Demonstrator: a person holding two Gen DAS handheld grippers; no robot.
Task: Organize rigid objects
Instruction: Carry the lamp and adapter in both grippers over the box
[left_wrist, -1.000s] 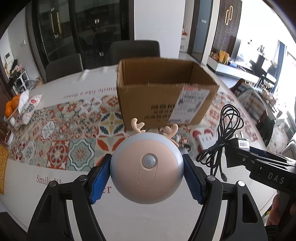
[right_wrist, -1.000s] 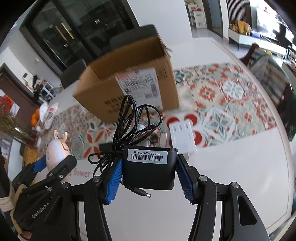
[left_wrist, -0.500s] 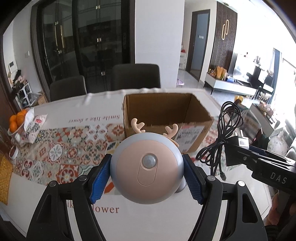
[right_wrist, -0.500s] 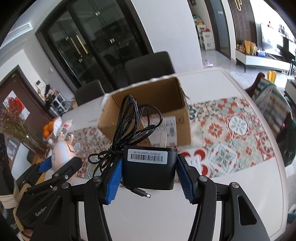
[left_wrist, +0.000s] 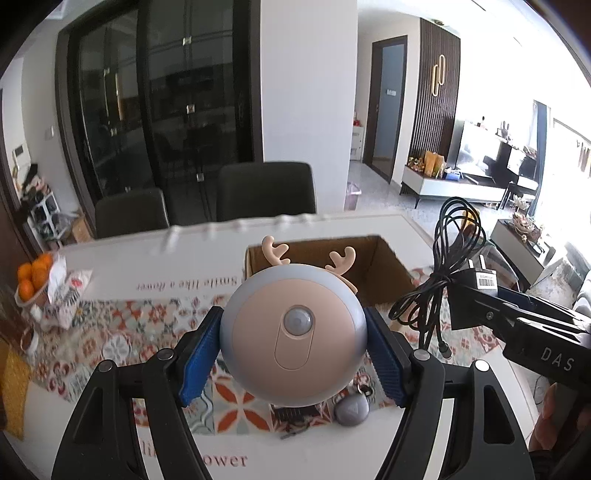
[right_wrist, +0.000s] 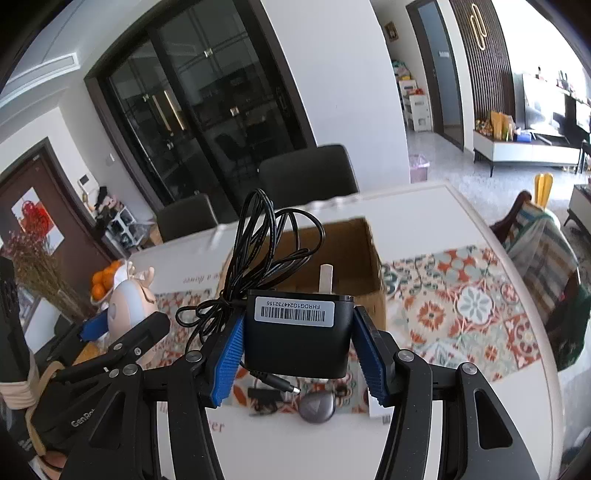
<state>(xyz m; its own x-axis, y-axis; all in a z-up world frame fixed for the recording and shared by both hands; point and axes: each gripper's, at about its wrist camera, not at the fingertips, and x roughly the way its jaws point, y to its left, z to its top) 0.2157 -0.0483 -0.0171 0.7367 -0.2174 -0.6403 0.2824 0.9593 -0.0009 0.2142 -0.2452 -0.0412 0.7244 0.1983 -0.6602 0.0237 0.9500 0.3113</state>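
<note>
My left gripper (left_wrist: 293, 354) clamps the round reindeer night light (left_wrist: 293, 334) at its widest part, smooth plastic that could slip, held above the table near the open cardboard box (left_wrist: 384, 273). My right gripper (right_wrist: 297, 356) squeezes the black power adapter (right_wrist: 297, 334) by its flat sides, a rigid, light block, and its loose cable (right_wrist: 266, 243) looks likely to snag.

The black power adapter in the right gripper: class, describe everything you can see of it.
The black power adapter is a boxy, matte plastic block bearing a white barcode label. A metal prong sticks up from its far end. Its thin black cable is bundled in loops above it, the barrel plug dangling below. The right gripper clamps its sides between blue pads, above the table, before the cardboard box.
</note>
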